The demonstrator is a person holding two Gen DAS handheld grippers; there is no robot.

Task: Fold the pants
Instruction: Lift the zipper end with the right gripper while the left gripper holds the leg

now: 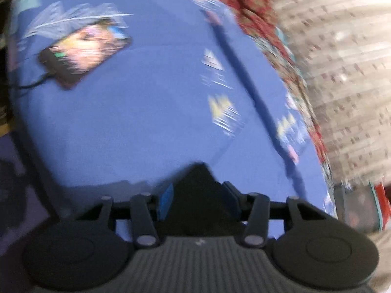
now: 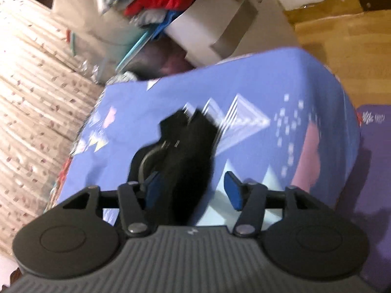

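No text or label can be read anywhere.

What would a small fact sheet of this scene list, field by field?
surface: blue patterned sheet
garment: black pants, bunched
left tool: dark cloth between its pads, grip unclear
right tool: open, pants between its pads
phone: on the sheet, screen lit, cable attached
background: clothes pile beside a white box

Left gripper [image 1: 199, 200]: jaws partly apart, dark fabric between the blue pads [image 1: 166, 201]; contact unclear, blurred. Right gripper [image 2: 193, 190]: jaws spread wide, right pad [image 2: 233, 190] clear of fabric.
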